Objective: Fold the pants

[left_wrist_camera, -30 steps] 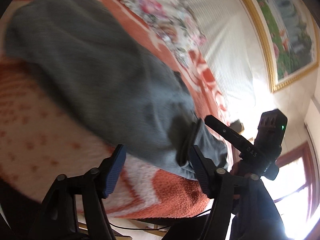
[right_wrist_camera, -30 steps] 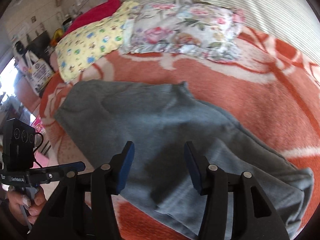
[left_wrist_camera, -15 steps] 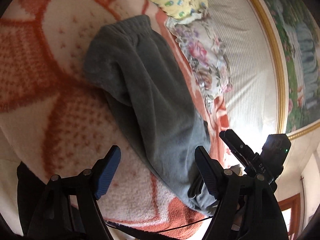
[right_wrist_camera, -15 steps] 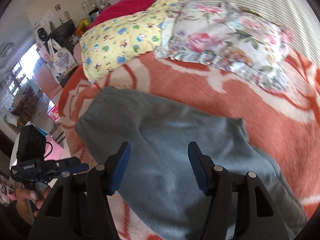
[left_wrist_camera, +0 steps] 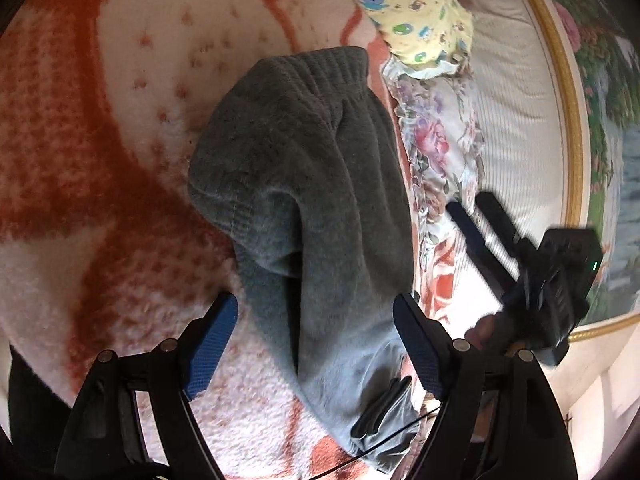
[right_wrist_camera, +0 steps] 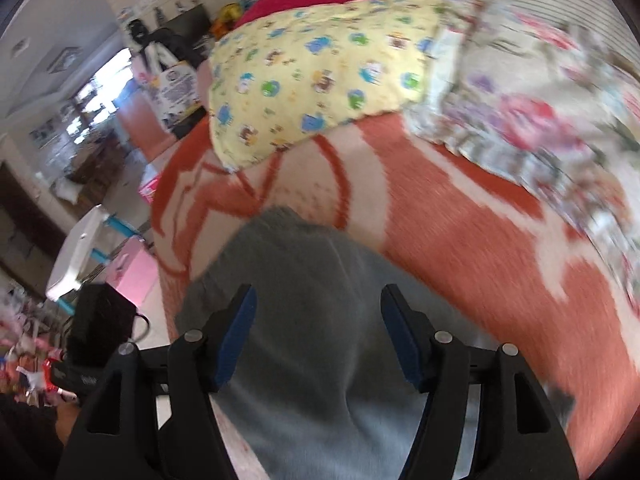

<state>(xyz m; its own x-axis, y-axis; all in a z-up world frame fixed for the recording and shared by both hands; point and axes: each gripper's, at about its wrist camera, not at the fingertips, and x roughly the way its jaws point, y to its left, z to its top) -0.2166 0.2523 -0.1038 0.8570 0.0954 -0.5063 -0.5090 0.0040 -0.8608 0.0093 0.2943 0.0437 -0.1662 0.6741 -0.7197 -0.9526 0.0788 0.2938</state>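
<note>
In the left wrist view, the left hand-held gripper [left_wrist_camera: 314, 342] has drawn back from the grey sweatpants [left_wrist_camera: 320, 184], which a second ago filled the frame and now lie as a long narrow strip on the orange-and-white blanket [left_wrist_camera: 100, 152], ribbed waistband at the far end beside the yellow cartoon-print pillow [left_wrist_camera: 416, 4]. Its jaws are opening, with nothing pressed between the blue pads, though cloth lies below them. The right hand-held gripper [left_wrist_camera: 476, 216] hangs off to the side over the floral pillow [left_wrist_camera: 440, 144], blurred. In the right wrist view, that gripper's jaws are likewise opening over the sweatpants [right_wrist_camera: 320, 320] and grip nothing; the view has swung toward the waistband end. I judge that the lengthwise fold is laid and released, and a crosswise fold remains.
</note>
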